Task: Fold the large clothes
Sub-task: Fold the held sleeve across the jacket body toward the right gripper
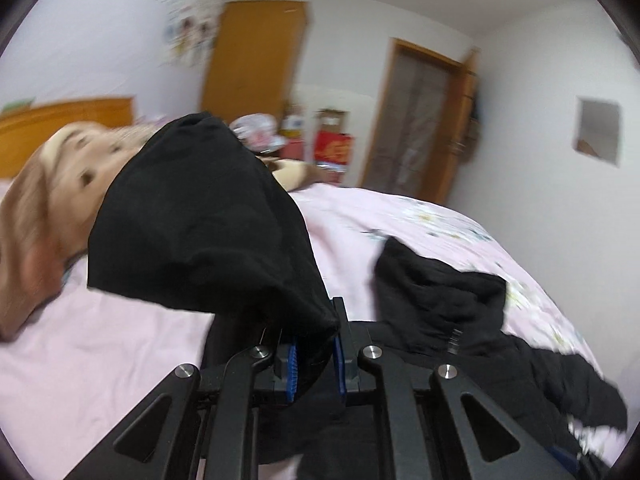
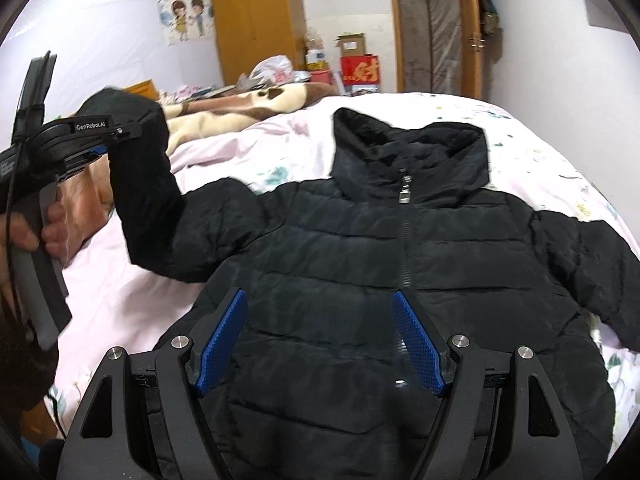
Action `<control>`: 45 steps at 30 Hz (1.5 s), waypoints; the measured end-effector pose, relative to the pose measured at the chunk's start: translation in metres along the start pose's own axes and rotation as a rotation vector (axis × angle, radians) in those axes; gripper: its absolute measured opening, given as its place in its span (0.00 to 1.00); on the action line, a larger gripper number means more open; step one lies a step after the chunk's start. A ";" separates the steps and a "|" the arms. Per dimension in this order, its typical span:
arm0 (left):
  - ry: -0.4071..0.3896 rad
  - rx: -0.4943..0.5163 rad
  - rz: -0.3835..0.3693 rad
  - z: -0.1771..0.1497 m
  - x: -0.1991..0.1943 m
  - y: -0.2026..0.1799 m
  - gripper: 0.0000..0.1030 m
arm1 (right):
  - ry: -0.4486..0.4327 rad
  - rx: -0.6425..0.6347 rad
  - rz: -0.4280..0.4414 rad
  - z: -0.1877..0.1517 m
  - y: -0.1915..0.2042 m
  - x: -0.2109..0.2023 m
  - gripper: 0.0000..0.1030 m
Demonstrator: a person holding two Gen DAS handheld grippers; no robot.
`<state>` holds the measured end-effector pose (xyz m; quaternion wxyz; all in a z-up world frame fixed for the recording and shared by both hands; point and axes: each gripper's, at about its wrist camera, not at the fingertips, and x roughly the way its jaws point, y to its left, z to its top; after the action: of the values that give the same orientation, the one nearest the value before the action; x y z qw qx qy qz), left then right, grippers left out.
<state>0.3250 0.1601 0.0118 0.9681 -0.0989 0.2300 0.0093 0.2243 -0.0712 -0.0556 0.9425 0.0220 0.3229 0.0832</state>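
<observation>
- Jacket (image 2: 360, 264), black and puffy, lies front-up on the pink bed (image 2: 248, 148), zipped, hood toward twelve o'clock.
- Left tool (image 1: 314, 356) is clamped narrow on the cuff of the jacket's sleeve (image 2: 144, 184), holding it raised above the bed at nine o'clock of the jacket's body.
- Right tool (image 2: 320, 336) stands wide with nothing between its blue pads (image 2: 220, 344), over the jacket's lower front.
- Brown blanket (image 2: 240, 108) lies at eleven o'clock.
</observation>
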 end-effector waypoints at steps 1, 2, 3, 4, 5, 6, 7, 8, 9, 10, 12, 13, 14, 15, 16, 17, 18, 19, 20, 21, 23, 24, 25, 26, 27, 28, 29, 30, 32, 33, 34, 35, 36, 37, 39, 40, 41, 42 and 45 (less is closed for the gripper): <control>0.010 0.024 -0.024 -0.002 0.004 -0.017 0.13 | -0.005 0.010 -0.005 0.000 -0.005 -0.002 0.73; 0.020 0.036 -0.048 -0.004 0.009 -0.030 0.14 | -0.009 0.020 -0.011 0.001 -0.010 -0.005 0.73; 0.029 0.046 -0.064 -0.007 0.013 -0.042 0.13 | -0.014 0.031 -0.016 0.001 -0.016 -0.006 0.73; 0.035 0.055 -0.078 -0.009 0.016 -0.053 0.14 | -0.018 0.044 -0.022 0.001 -0.023 -0.008 0.73; 0.039 0.063 -0.095 -0.012 0.019 -0.064 0.14 | -0.019 0.057 -0.029 0.001 -0.031 -0.010 0.73; 0.046 0.074 -0.109 -0.016 0.023 -0.079 0.14 | -0.021 0.065 -0.034 0.001 -0.037 -0.012 0.73; 0.052 0.085 -0.121 -0.020 0.027 -0.091 0.14 | -0.024 0.078 -0.047 0.000 -0.046 -0.014 0.73; 0.058 0.091 -0.138 -0.024 0.031 -0.102 0.14 | -0.027 0.088 -0.055 0.000 -0.053 -0.015 0.73; 0.062 0.099 -0.150 -0.029 0.032 -0.111 0.14 | -0.028 0.095 -0.061 -0.001 -0.059 -0.016 0.73; 0.067 0.111 -0.155 -0.033 0.037 -0.121 0.14 | -0.029 0.108 -0.071 -0.001 -0.067 -0.017 0.73; 0.075 0.147 -0.137 -0.044 0.048 -0.139 0.14 | -0.026 0.128 -0.087 -0.003 -0.081 -0.018 0.73; 0.090 0.156 -0.133 -0.050 0.056 -0.147 0.14 | -0.024 0.141 -0.095 -0.004 -0.089 -0.018 0.73; 0.101 0.156 -0.139 -0.054 0.060 -0.152 0.14 | -0.024 0.148 -0.100 -0.005 -0.094 -0.018 0.73; 0.112 0.159 -0.143 -0.060 0.066 -0.158 0.14 | -0.023 0.157 -0.107 -0.006 -0.100 -0.018 0.73; 0.128 0.167 -0.143 -0.067 0.073 -0.165 0.14 | -0.021 0.162 -0.112 -0.009 -0.106 -0.019 0.73; 0.141 0.174 -0.147 -0.073 0.078 -0.169 0.14 | -0.020 0.168 -0.118 -0.011 -0.109 -0.019 0.73; 0.156 0.182 -0.154 -0.080 0.084 -0.175 0.14 | -0.018 0.173 -0.127 -0.012 -0.114 -0.019 0.73; 0.175 0.190 -0.160 -0.088 0.089 -0.180 0.14 | -0.017 0.182 -0.135 -0.013 -0.119 -0.020 0.73; 0.185 0.202 -0.173 -0.095 0.092 -0.187 0.14 | -0.019 0.188 -0.139 -0.015 -0.125 -0.021 0.73; 0.180 0.225 -0.186 -0.103 0.093 -0.196 0.14 | -0.021 0.194 -0.147 -0.016 -0.129 -0.022 0.73; 0.198 0.273 -0.188 -0.117 0.100 -0.213 0.14 | -0.018 0.209 -0.164 -0.019 -0.139 -0.024 0.73; 0.208 0.277 -0.190 -0.122 0.103 -0.214 0.14 | -0.014 0.216 -0.174 -0.020 -0.145 -0.024 0.73; 0.221 0.277 -0.189 -0.127 0.106 -0.217 0.14 | -0.011 0.220 -0.181 -0.021 -0.148 -0.024 0.73; 0.228 0.278 -0.186 -0.132 0.108 -0.220 0.14 | -0.008 0.223 -0.185 -0.022 -0.151 -0.023 0.73; 0.231 0.278 -0.186 -0.134 0.109 -0.221 0.14 | -0.006 0.226 -0.194 -0.023 -0.156 -0.023 0.73; 0.241 0.279 -0.191 -0.139 0.111 -0.222 0.14 | -0.004 0.227 -0.200 -0.024 -0.158 -0.024 0.73; 0.254 0.286 -0.197 -0.142 0.114 -0.224 0.14 | -0.003 0.229 -0.207 -0.025 -0.161 -0.024 0.73; 0.268 0.299 -0.207 -0.146 0.115 -0.224 0.14 | -0.001 0.233 -0.214 -0.026 -0.164 -0.024 0.73; 0.295 0.316 -0.238 -0.152 0.118 -0.226 0.19 | 0.004 0.254 -0.223 -0.026 -0.172 -0.022 0.73; 0.310 0.320 -0.269 -0.154 0.119 -0.226 0.27 | 0.005 0.264 -0.224 -0.026 -0.174 -0.021 0.73; 0.316 0.325 -0.291 -0.155 0.118 -0.224 0.32 | 0.005 0.277 -0.223 -0.026 -0.178 -0.020 0.73; 0.314 0.333 -0.298 -0.155 0.117 -0.223 0.38 | 0.004 0.286 -0.223 -0.025 -0.182 -0.019 0.73; 0.308 0.349 -0.305 -0.155 0.115 -0.222 0.42 | 0.006 0.292 -0.225 -0.023 -0.184 -0.016 0.73; 0.296 0.355 -0.309 -0.155 0.111 -0.220 0.44 | 0.007 0.298 -0.224 -0.022 -0.186 -0.014 0.73; 0.294 0.340 -0.328 -0.149 0.106 -0.213 0.47 | 0.012 0.312 -0.219 -0.019 -0.189 -0.008 0.73; 0.294 0.323 -0.347 -0.145 0.101 -0.207 0.49 | 0.013 0.314 -0.212 -0.016 -0.191 -0.005 0.73; 0.289 0.310 -0.358 -0.140 0.097 -0.202 0.56 | 0.016 0.314 -0.205 -0.013 -0.192 -0.001 0.73; 0.276 0.300 -0.367 -0.134 0.090 -0.195 0.62 | 0.025 0.317 -0.202 -0.008 -0.195 0.005 0.73; 0.246 0.267 -0.346 -0.115 0.077 -0.169 0.64 | 0.034 0.337 -0.143 0.008 -0.203 0.026 0.73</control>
<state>0.3539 -0.0300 -0.0917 0.9246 -0.0085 0.3247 -0.1991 0.2786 -0.2664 -0.0840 0.9235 0.1550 0.3488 -0.0388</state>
